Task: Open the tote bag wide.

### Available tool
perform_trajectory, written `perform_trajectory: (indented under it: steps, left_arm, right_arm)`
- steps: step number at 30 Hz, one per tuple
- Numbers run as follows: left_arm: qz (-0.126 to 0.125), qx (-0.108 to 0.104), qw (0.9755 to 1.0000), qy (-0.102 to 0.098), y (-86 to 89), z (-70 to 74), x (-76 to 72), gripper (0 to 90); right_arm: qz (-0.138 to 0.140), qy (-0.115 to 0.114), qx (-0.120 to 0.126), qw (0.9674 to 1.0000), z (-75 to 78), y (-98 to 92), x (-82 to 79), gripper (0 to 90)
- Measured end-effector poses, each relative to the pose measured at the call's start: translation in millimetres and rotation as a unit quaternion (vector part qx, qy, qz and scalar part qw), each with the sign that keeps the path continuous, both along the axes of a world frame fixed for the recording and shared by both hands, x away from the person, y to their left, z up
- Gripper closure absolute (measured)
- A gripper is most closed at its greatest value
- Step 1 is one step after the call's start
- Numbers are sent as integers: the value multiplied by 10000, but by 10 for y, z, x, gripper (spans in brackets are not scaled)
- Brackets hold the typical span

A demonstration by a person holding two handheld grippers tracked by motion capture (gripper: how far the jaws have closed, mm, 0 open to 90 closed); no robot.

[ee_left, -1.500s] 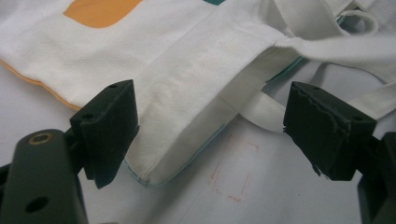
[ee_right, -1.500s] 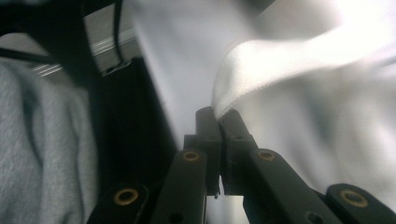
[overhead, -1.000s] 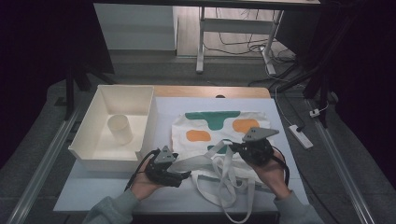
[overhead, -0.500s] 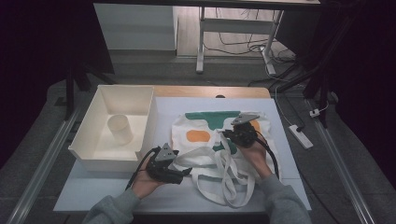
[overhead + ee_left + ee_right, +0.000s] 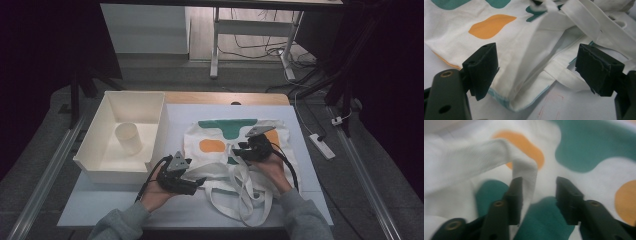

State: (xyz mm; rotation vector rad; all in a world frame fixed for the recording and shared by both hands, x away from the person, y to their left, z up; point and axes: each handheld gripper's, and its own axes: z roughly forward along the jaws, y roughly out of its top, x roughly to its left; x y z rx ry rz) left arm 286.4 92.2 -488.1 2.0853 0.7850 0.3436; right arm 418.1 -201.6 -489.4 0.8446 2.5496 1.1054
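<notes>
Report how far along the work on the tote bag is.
Done: the tote bag lies flat on the table, printed side up. In hand: the right tongs have just been opening, a white strap lying against one pad, no longer pinched; the left tongs stand open around the bag's corner. Left: the straps are a loose tangle at the near edge.

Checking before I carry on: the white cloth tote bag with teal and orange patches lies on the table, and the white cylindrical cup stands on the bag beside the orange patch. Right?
Not quite. The white cylindrical cup stands inside the white rectangular bin, left of the white cloth tote bag, not on it. The high view shows this. The bag does lie on the table.
</notes>
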Motion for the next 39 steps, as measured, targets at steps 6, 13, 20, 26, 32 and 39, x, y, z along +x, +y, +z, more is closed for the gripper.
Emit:
perform_trajectory:
  steps: [6,13,20,26,32,39]
  left_arm:
    - [-23,34,10000,11,-2,-7,0,187]
    - [-29,34,10000,-6,10,-2,-15,186]
    - [-49,50,10000,7,2,-14,-16,186]
    - [-49,59,10000,5,17,-11,-30,186]
    - [-51,74,10000,21,16,-25,-26,186]
    - [-33,84,10000,32,34,-32,-22,185]
  right_arm:
    - [-49,-358,445,9984,418,-177,-410,379]
    - [25,-192,479,9987,488,-293,-988,370]
    - [258,171,259,9992,224,-210,-1598,400]
    - [151,523,-153,9984,22,-107,-1732,401]
    - [151,600,-359,9974,-99,-13,-1734,597]
    - [271,616,-388,9970,-50,-60,-1729,889]
